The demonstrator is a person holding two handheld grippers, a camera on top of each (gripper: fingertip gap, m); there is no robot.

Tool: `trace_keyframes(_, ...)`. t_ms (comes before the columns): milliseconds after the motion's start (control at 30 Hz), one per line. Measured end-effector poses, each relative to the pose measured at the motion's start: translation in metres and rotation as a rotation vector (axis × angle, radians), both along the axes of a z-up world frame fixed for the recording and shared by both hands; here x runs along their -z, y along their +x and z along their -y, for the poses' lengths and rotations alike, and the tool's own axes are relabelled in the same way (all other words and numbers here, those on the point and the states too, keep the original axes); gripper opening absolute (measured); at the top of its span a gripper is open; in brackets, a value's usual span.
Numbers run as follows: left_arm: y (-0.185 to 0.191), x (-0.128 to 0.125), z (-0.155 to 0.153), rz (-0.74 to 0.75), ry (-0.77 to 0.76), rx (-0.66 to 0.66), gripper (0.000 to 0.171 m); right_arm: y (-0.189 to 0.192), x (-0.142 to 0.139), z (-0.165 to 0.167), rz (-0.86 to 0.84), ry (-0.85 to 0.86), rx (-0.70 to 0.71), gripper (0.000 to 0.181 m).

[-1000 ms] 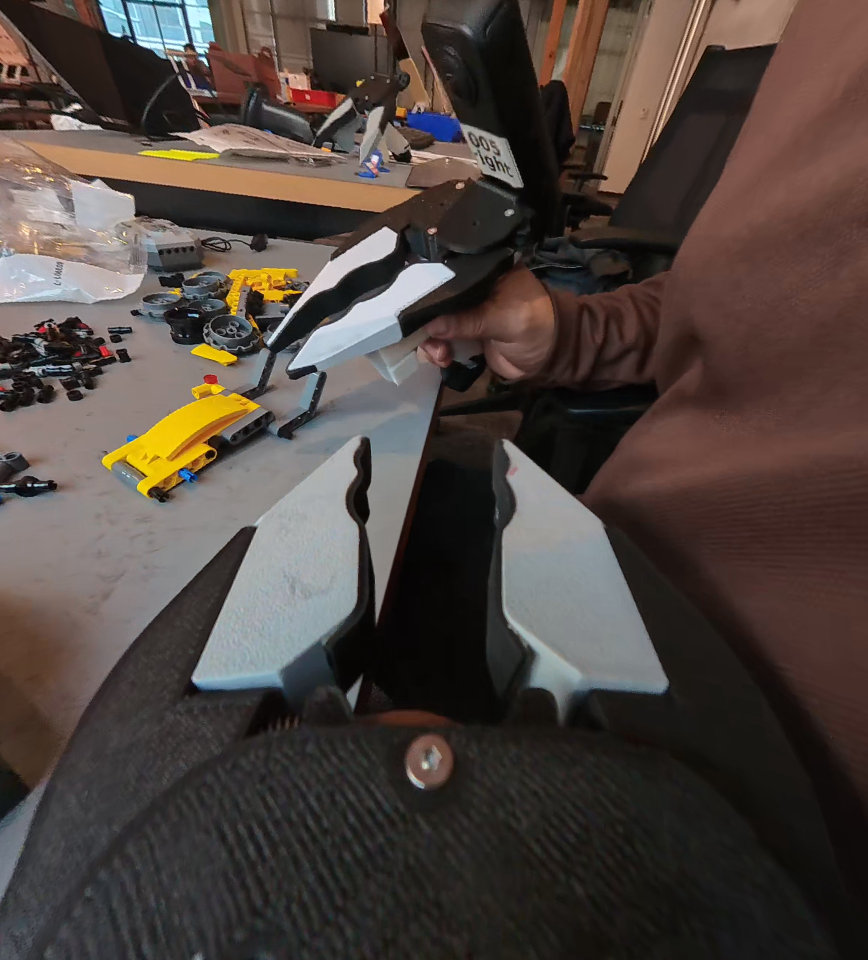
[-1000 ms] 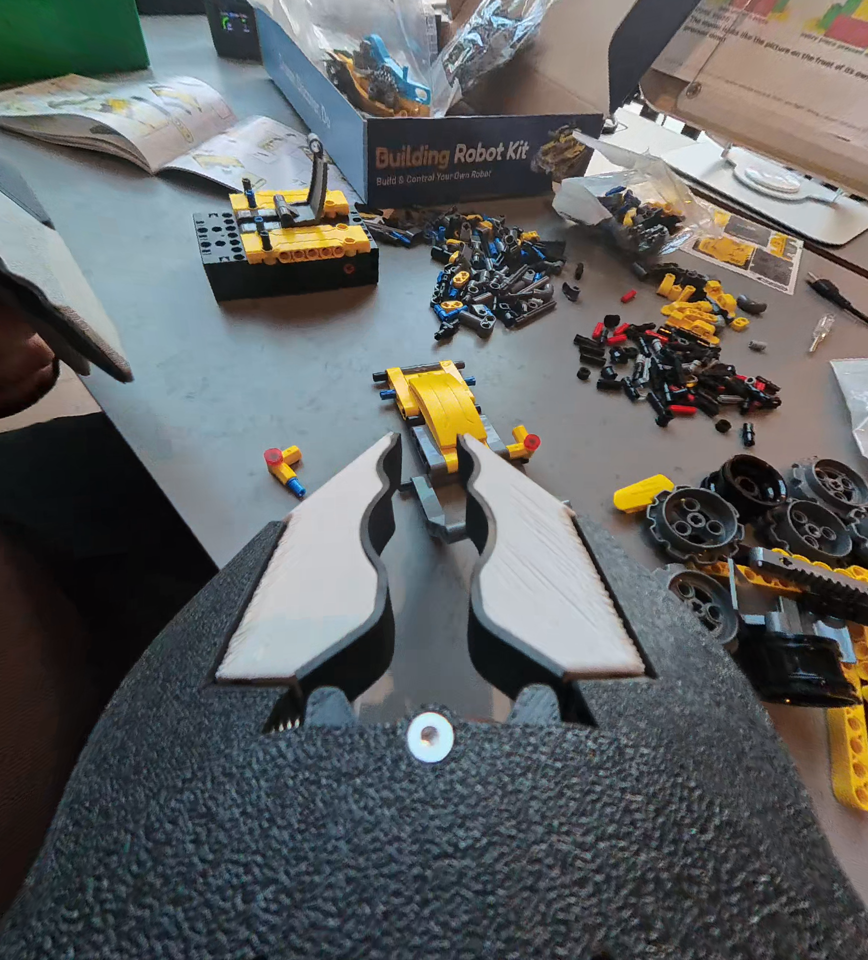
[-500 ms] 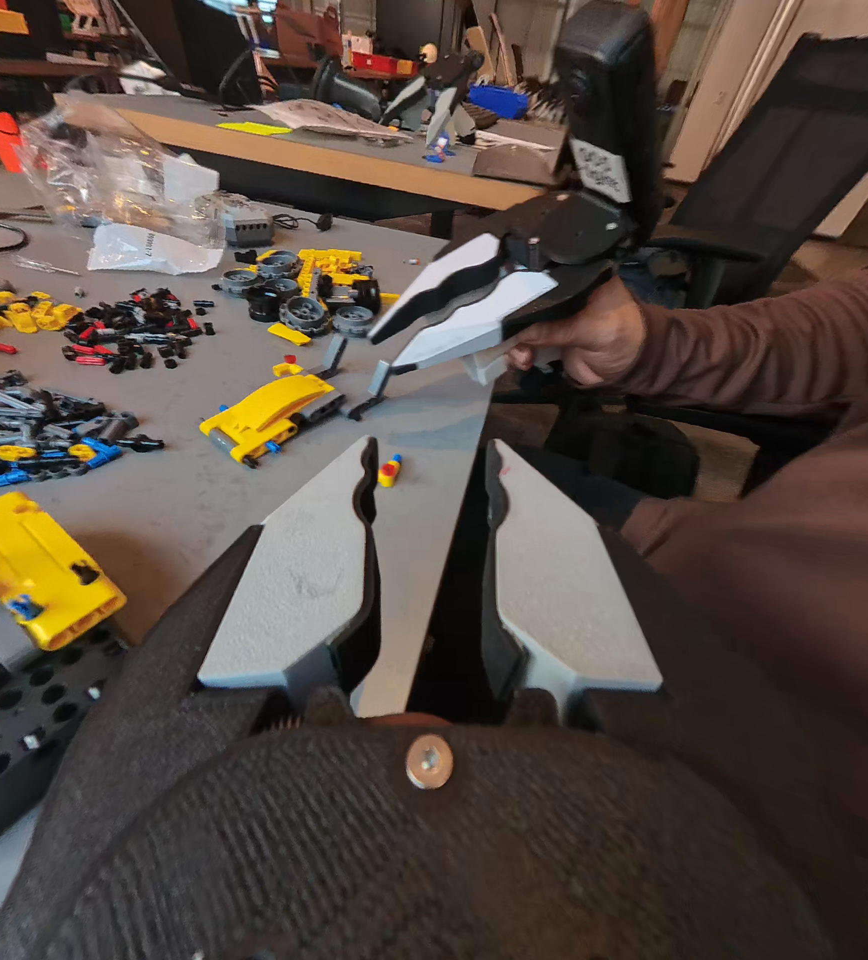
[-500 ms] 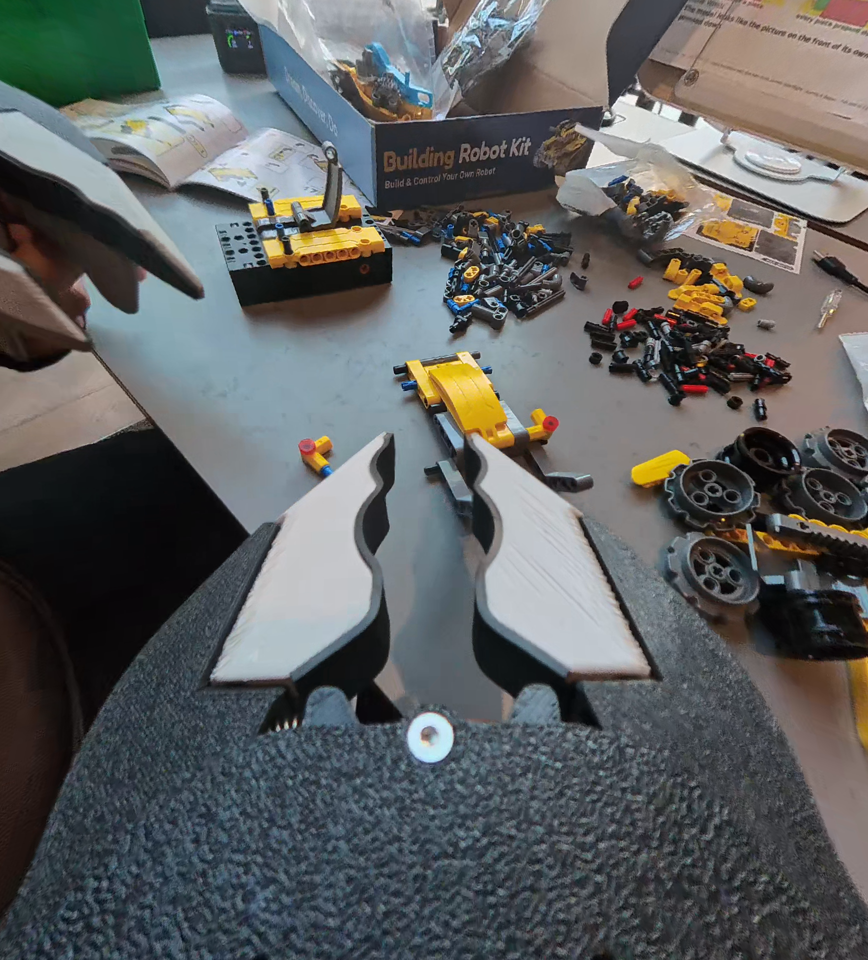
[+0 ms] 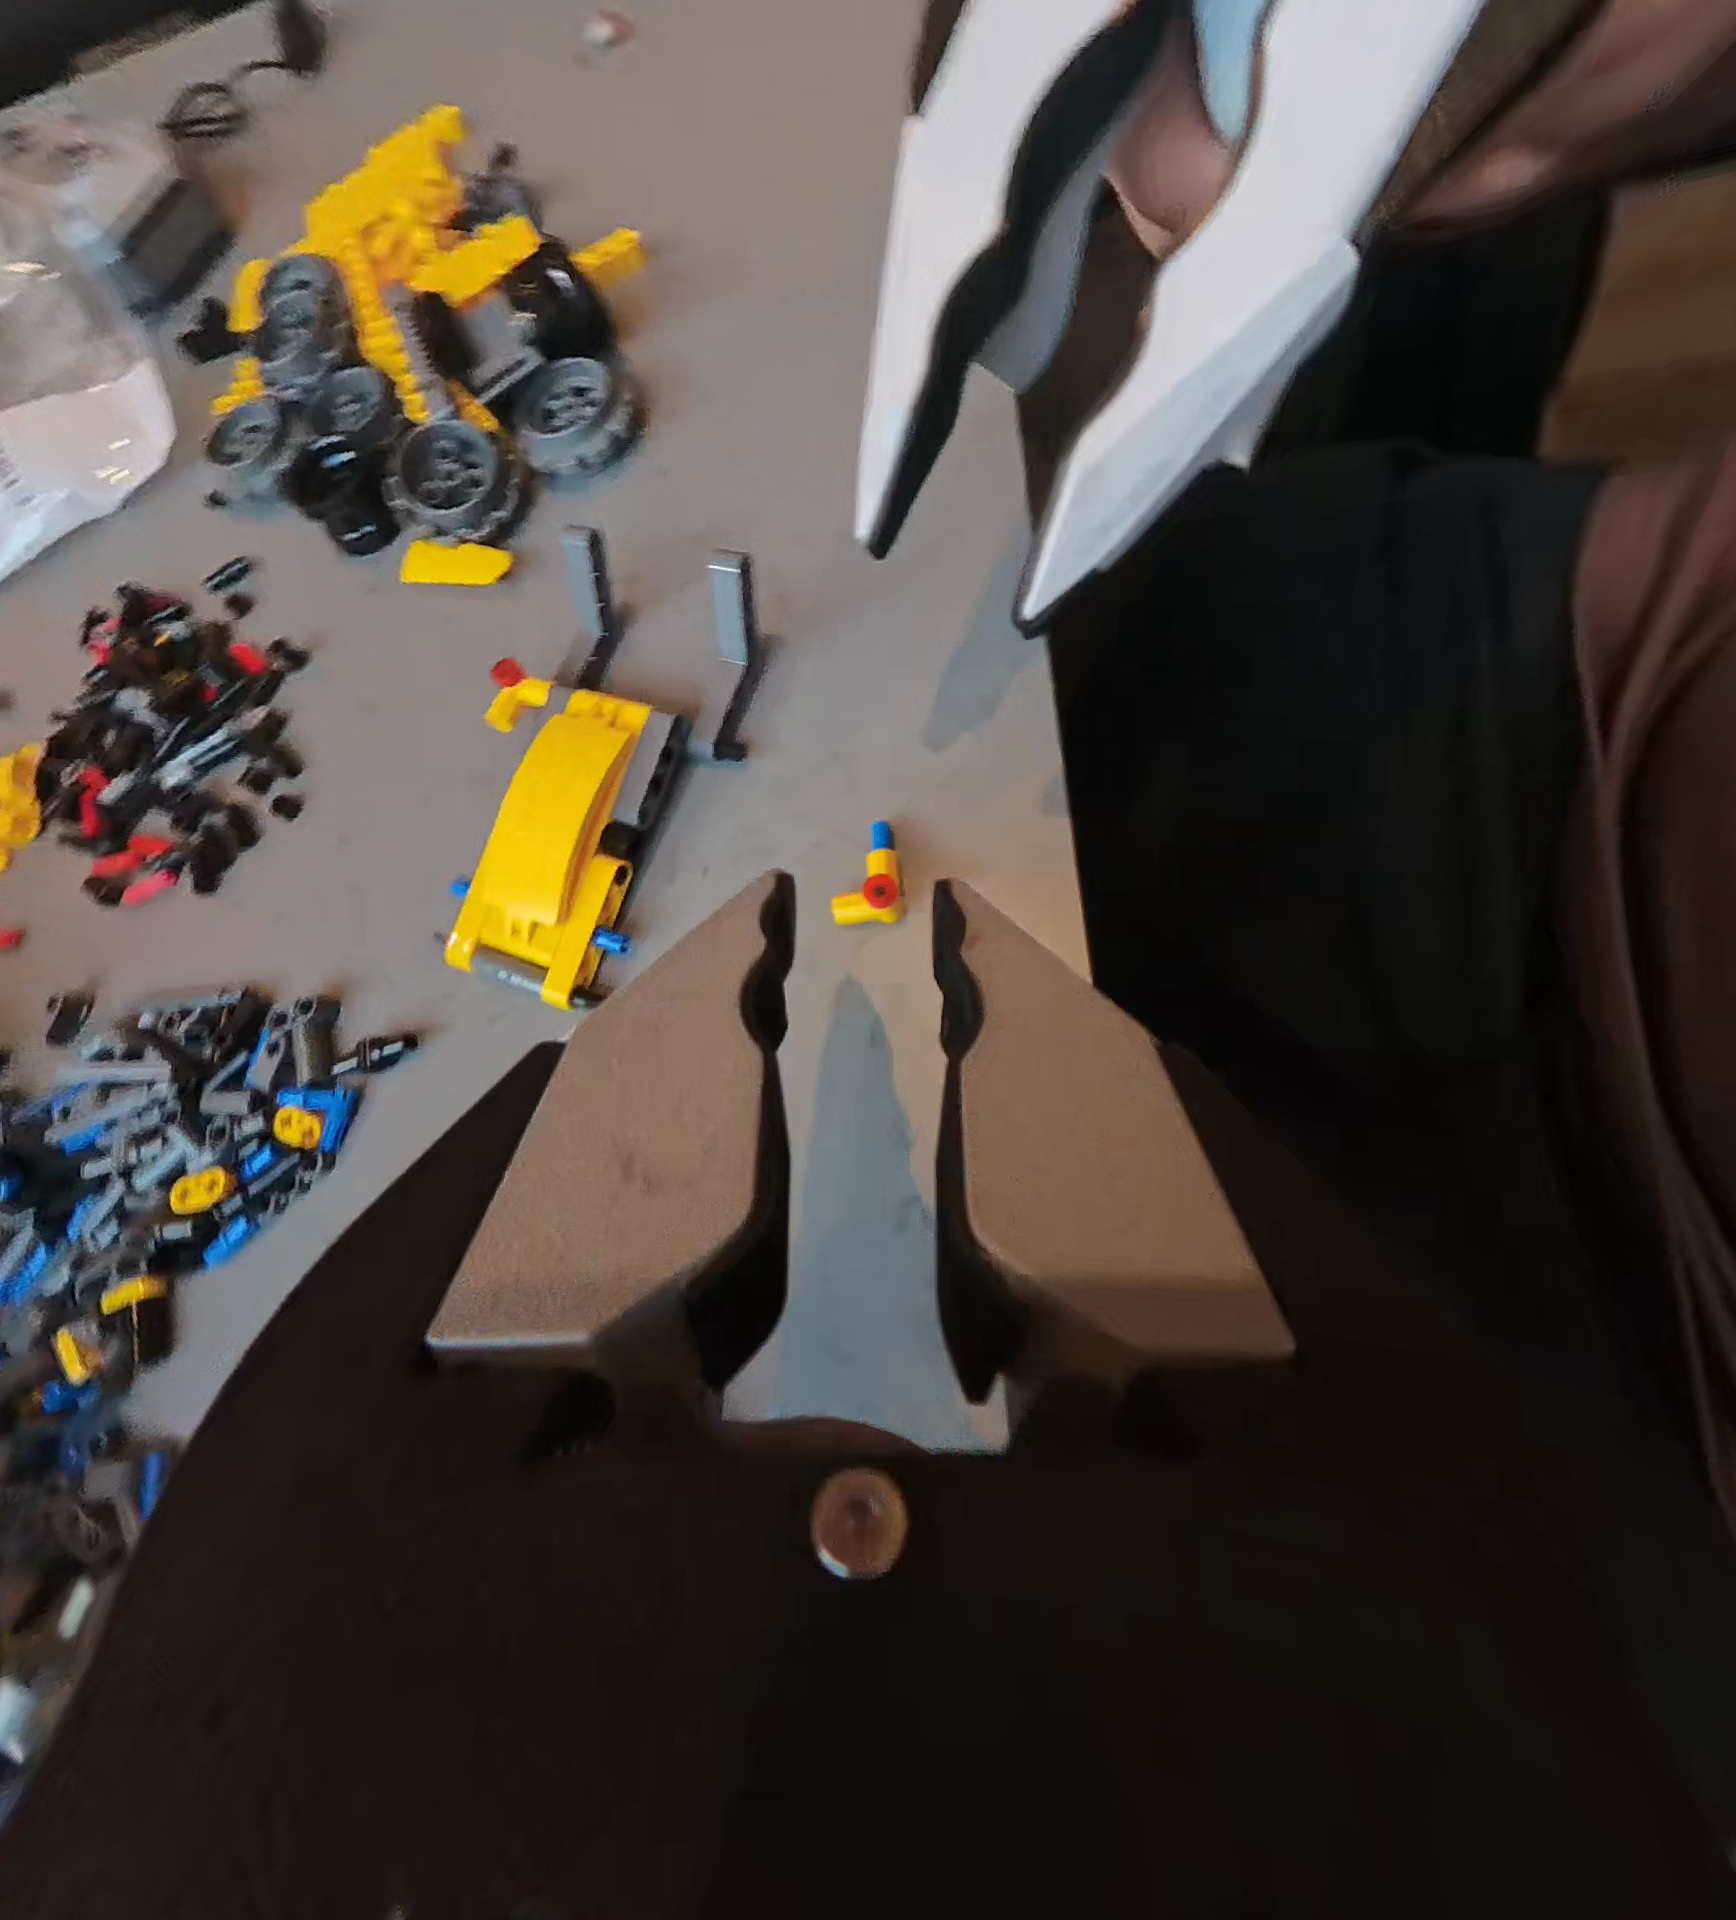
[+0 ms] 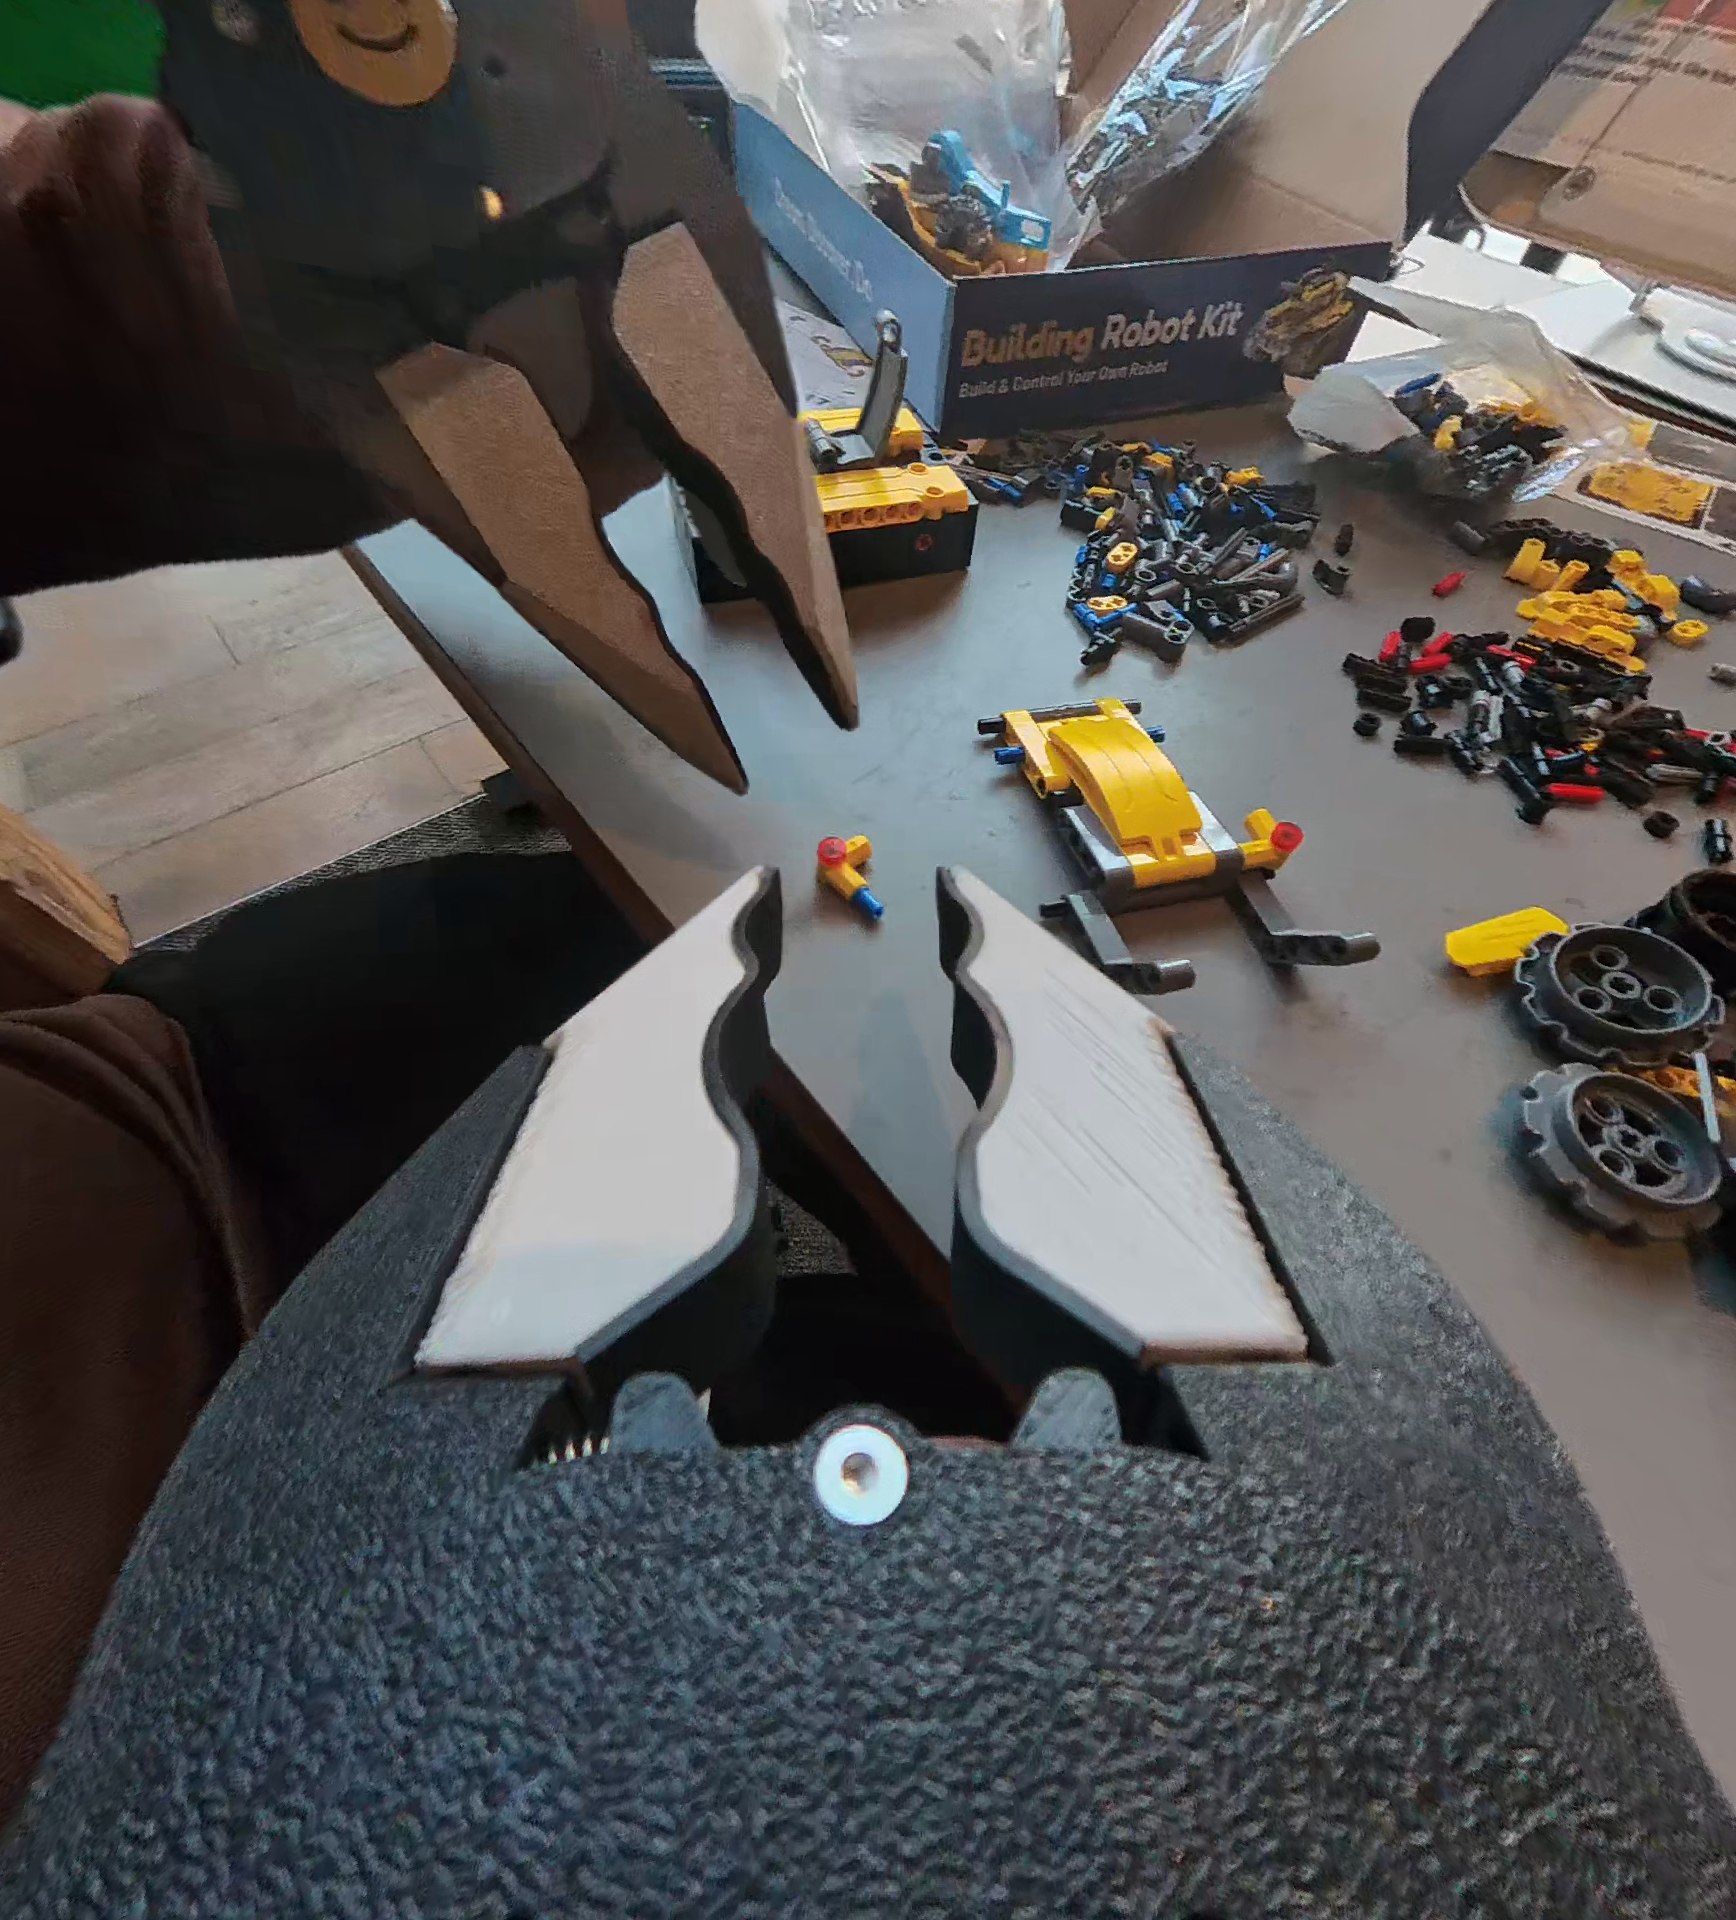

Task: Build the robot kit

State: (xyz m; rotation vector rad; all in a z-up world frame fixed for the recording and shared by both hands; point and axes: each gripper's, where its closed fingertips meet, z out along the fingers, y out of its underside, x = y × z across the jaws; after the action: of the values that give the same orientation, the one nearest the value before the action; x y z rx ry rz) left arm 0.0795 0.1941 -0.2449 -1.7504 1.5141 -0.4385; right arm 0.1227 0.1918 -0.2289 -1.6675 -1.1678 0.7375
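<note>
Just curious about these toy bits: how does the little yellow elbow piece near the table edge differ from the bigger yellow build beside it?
The elbow piece is one small bent part with red and blue pins; the yellow build joins many parts, with a curved panel and two grey arms. Both lie free on the table.

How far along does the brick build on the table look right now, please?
Assembled: a yellow chassis with two grey arms, and a black-and-yellow block near the box. In hand: nothing; the left gripper and right gripper are both open, pointing at a small yellow elbow piece. Loose: wheels and piles of pins.
</note>
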Motion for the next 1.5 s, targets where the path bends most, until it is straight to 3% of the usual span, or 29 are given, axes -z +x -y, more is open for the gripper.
trace_keyframes(100,0.001,0.01,0.005,-0.141,0.013,0.193,0.022,-0.007,-0.002,0.009,0.012,0.007,-0.049,0.029)
trace_keyframes(267,-0.003,0.017,-0.009,-0.348,0.023,0.349,0.028,-0.01,-0.004,0.011,0.015,0.019,-0.064,0.029)
trace_keyframes(500,0.008,0.036,-0.005,-0.411,-0.047,0.448,0.025,-0.002,-0.015,0.006,-0.01,0.024,-0.04,0.029)
trace_keyframes(567,0.009,0.038,-0.009,-0.408,-0.042,0.399,0.009,0.0,-0.016,0.005,-0.004,0.028,-0.032,0.029)
trace_keyframes(700,0.014,0.037,-0.02,-0.345,-0.046,0.165,0.007,0.004,-0.003,0.001,0.092,0.049,-0.021,0.029)
trace_keyframes(833,0.019,0.038,-0.022,-0.197,-0.25,-0.233,0.009,0.005,0.011,-0.001,0.172,0.04,-0.023,0.028)
trace_keyframes(900,0.03,0.037,-0.013,-0.088,-0.34,-0.301,0.02,0.005,0.02,-0.003,0.21,0.025,-0.024,0.029)
trace_keyframes(1100,0.024,0.028,-0.01,0.006,-0.337,-0.37,0.036,0.008,0.041,-0.005,0.303,0.019,-0.021,0.028)
trace_keyframes(1267,0.017,0.031,-0.016,-0.052,-0.189,-0.286,0.026,0.006,0.038,-0.005,0.302,0.039,-0.01,0.027)
trace_keyframes(1500,0.027,0.037,-0.012,-0.012,-0.243,-0.243,0.013,0.007,0.04,-0.004,0.258,-0.042,0.01,0.026)
